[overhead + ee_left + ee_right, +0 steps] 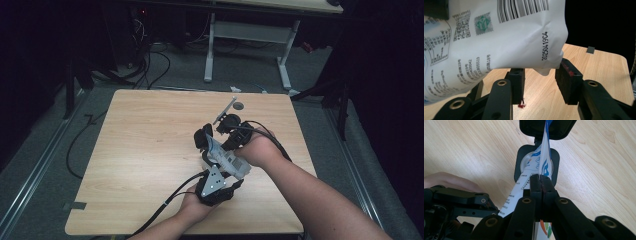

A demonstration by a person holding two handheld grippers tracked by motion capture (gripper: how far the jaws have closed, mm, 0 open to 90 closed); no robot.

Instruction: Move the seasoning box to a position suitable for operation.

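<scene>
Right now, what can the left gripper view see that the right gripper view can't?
The left gripper view alone shows the barcode, the QR code and a printed date code on the white pouch, whose corner hangs between the left tool's open jaws. The right gripper view alone shows the right tool pinching the pouch's thin edge above a black square container. Both show the pouch and the wooden table.

A white plastic pouch [226, 157] with small black print, a barcode, a QR code and blue markings hangs above the light wooden counter [145, 150], near its right-hand middle. It is tilted and crumpled, one edge pinched flat, a rumpled lower corner [549, 67] hanging free.
</scene>
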